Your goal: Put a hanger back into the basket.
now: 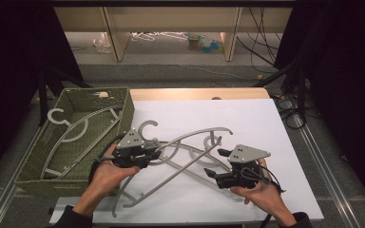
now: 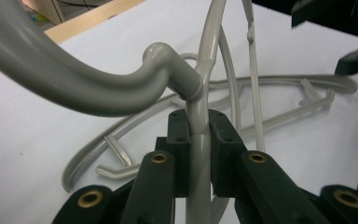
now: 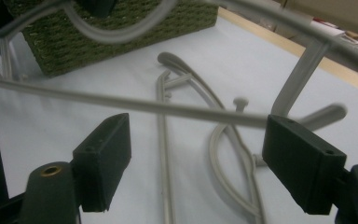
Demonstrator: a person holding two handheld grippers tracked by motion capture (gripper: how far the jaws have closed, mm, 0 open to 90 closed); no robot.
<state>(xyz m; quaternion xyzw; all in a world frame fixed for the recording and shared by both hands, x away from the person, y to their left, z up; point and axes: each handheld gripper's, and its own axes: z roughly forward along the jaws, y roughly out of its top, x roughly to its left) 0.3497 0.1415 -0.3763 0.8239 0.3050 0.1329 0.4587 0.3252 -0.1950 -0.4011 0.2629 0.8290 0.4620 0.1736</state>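
The left hand-held gripper [image 2: 198, 154] pinches a hanger [image 2: 199, 93] at its neck, apparently lifting it off the surface [image 1: 266, 123] toward the basket [image 1: 33, 164]; the right hand-held gripper [image 3: 198, 161] waits spread beneath its bar.

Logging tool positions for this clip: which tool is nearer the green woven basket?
Left. The left tool is shut on a grey hanger just beside the basket; the right tool, open, sits farther right across the white table.
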